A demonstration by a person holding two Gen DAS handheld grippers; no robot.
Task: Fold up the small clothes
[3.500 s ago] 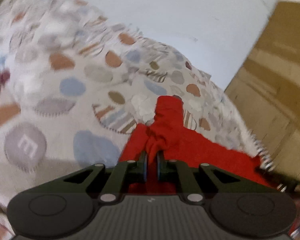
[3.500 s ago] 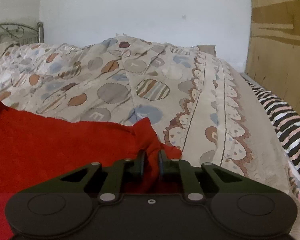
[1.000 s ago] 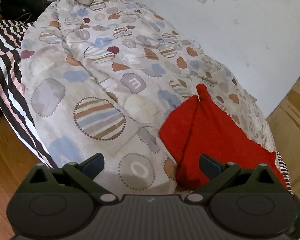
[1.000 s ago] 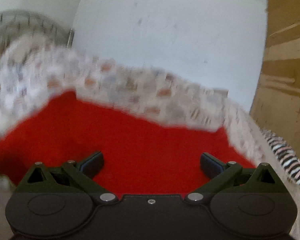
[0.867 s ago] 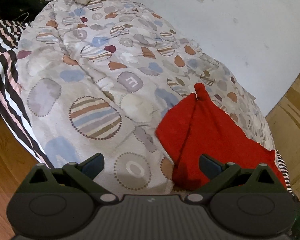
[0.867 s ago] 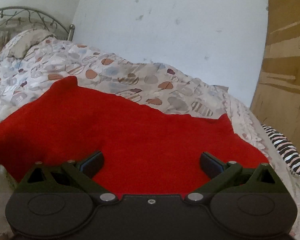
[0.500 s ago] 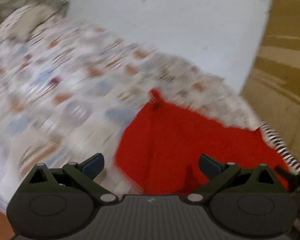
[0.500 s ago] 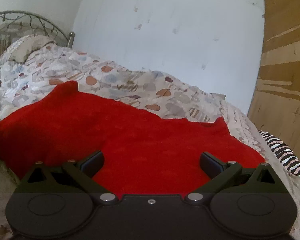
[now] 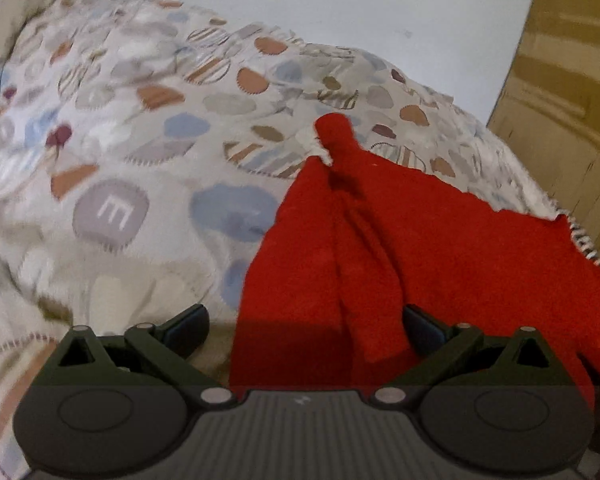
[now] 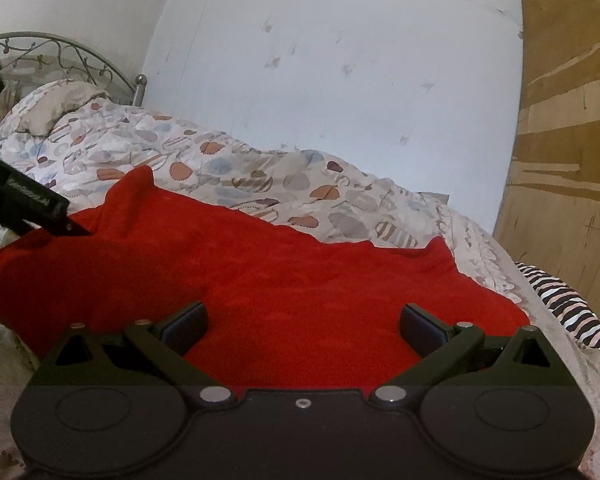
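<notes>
- White wall (image 10: pixel 340 60) and a wooden panel (image 10: pixel 572 120) back a bed whose patterned duvet (image 9: pixel 140 160) serves as the folding surface, lumpy rather than flat.
- One red cloth (image 10: pixel 280 280) lies spread on the duvet near the foot of the bed, one corner bunched into a peak (image 9: pixel 332 128).
- Left gripper (image 9: pixel 304 328) hangs over the cloth's left edge, jaws spread wide and holding nothing; right gripper (image 10: pixel 302 324) is likewise released, above the near edge.
- Risks, as I judge them — a pinch here could catch the duvet along with the cloth, the ridge running through the middle could fold in crooked, and the soft bedding could let the edges slide out of line.
- Count: one cloth, two grippers, one pillow (image 10: pixel 56 108), one metal headboard (image 10: pixel 68 56).
</notes>
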